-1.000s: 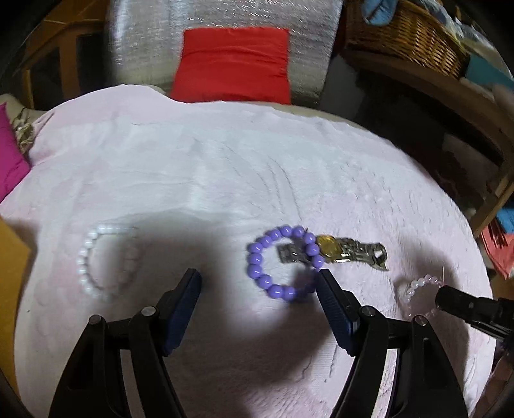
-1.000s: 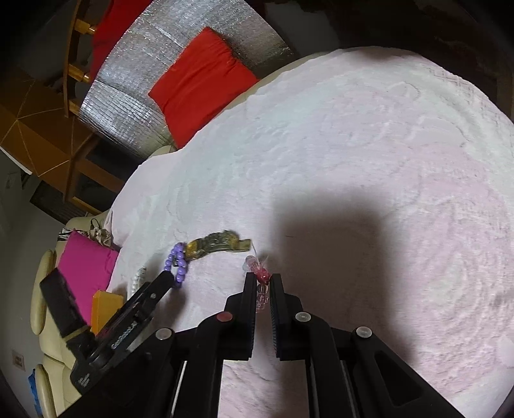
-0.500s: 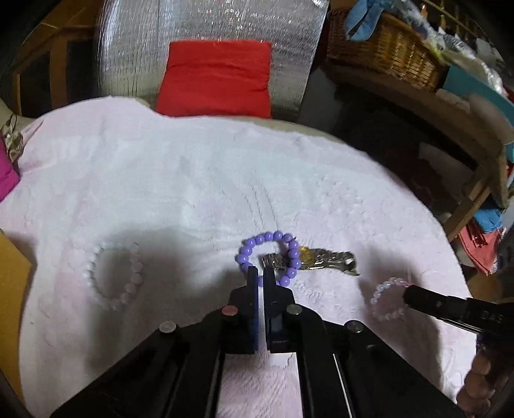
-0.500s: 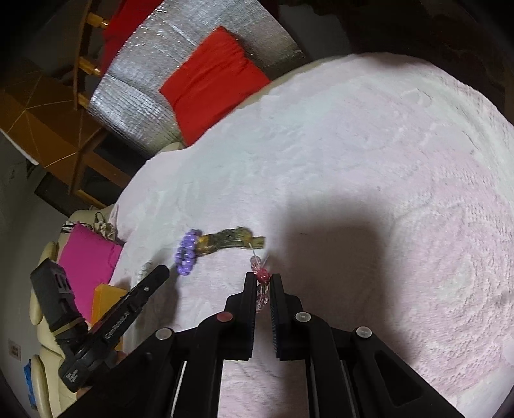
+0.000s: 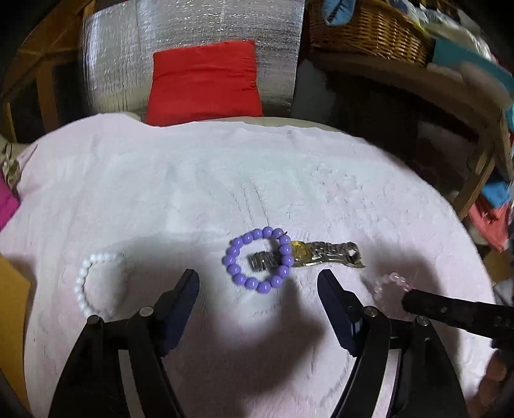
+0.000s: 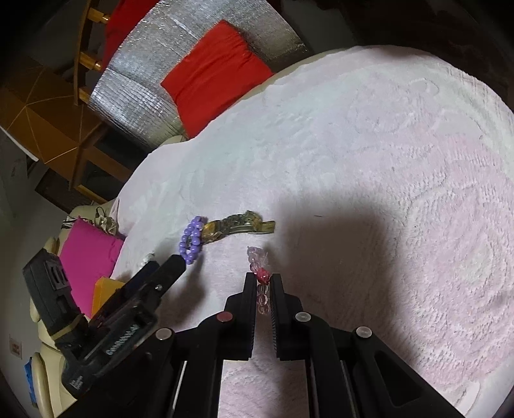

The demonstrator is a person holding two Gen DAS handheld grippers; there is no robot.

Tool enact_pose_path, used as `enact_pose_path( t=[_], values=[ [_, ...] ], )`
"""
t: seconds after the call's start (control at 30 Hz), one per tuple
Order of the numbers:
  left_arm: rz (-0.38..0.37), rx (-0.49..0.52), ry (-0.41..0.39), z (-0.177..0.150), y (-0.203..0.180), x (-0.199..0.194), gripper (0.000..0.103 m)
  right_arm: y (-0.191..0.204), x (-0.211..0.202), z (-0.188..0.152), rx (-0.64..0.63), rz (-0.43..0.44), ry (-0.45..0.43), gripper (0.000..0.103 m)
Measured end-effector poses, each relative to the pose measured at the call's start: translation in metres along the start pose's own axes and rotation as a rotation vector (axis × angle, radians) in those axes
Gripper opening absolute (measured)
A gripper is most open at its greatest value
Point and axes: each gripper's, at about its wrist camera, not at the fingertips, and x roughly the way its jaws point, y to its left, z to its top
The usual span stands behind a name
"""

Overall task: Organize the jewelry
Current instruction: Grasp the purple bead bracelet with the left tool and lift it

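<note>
A purple bead bracelet (image 5: 234, 254) lies on the pale pink cloth (image 5: 225, 177), overlapping one end of a gold and silver watch (image 5: 324, 252). My left gripper (image 5: 257, 276) hovers just short of the bracelet; its jaws are opening and nothing is between them. A white bead bracelet (image 5: 80, 289) lies to its left. My right gripper (image 6: 263, 279) is shut on a clear pink bead bracelet (image 6: 257, 257), whose far loop rests on the cloth. The right wrist view also shows the purple bracelet (image 6: 191, 239), the watch (image 6: 237, 225) and the left gripper (image 6: 175, 263).
A red cushion (image 5: 205, 80) leans on a silver quilted backrest (image 5: 192, 32) beyond the cloth's far edge. A wicker basket (image 5: 369, 29) sits on a wooden shelf at the back right. A magenta cushion (image 6: 90, 254) and an orange box (image 6: 104, 292) lie off the left edge.
The left gripper was open, then shut at the purple bracelet's near edge, and stands open again. The bracelet still lies on the cloth. The right gripper kept its hold.
</note>
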Motion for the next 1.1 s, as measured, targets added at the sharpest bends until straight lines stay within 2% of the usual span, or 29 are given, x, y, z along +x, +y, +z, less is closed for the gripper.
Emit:
enact_pose_path(
  t=[0.13,0.2,0.23,0.27,0.3,0.33,0.37,0.6,0.73,0.87,0.97,1.0,1.03,1.07,1.1],
  values=[
    [0.004,-0.033,0.03,0.002,0.009,0.019,0.074,-0.006,-0.001,0.001,0.007,-0.007,0.002,0.009],
    [-0.004,-0.05,0.023,0.003,0.016,0.017,0.056,-0.009,-0.001,0.002,0.009,-0.013,0.002,0.009],
    [-0.019,-0.052,0.023,0.003,0.017,0.017,0.041,-0.01,-0.001,0.002,0.01,-0.015,0.004,0.009],
    [-0.014,-0.051,0.024,0.003,0.017,0.018,0.03,-0.01,0.0,0.002,0.011,-0.017,0.005,0.009],
    [-0.006,-0.044,0.026,0.001,0.017,0.017,0.024,-0.01,0.0,0.002,0.011,-0.018,0.006,0.009],
    [0.002,-0.038,0.029,0.001,0.017,0.016,0.011,-0.009,0.001,0.002,0.009,-0.018,0.006,0.009],
    [0.003,-0.038,0.03,0.001,0.018,0.015,0.01,-0.007,0.001,0.002,0.004,-0.016,0.004,0.009],
    [-0.075,-0.101,0.036,-0.001,0.034,-0.012,0.009,0.01,-0.002,0.003,-0.03,0.034,-0.02,0.009],
    [-0.105,-0.103,0.042,-0.011,0.037,-0.035,0.009,0.028,-0.002,0.001,-0.057,0.079,-0.028,0.009],
    [-0.188,-0.13,0.09,-0.022,0.036,-0.048,0.01,0.044,-0.001,-0.005,-0.094,0.135,-0.006,0.009],
    [-0.214,-0.129,0.149,-0.03,0.034,-0.046,0.012,0.049,0.002,-0.009,-0.101,0.13,0.027,0.012],
    [-0.198,-0.124,0.164,-0.032,0.033,-0.045,0.014,0.047,0.004,-0.01,-0.095,0.11,0.037,0.012],
    [-0.165,-0.126,0.186,-0.034,0.036,-0.04,0.024,0.045,0.006,-0.009,-0.09,0.095,0.044,0.012],
    [-0.153,-0.13,0.196,-0.036,0.038,-0.039,0.044,0.042,0.008,-0.009,-0.083,0.069,0.047,0.012],
    [-0.142,-0.139,0.212,-0.037,0.041,-0.036,0.055,0.039,0.008,-0.009,-0.077,0.052,0.046,0.012]
  ],
)
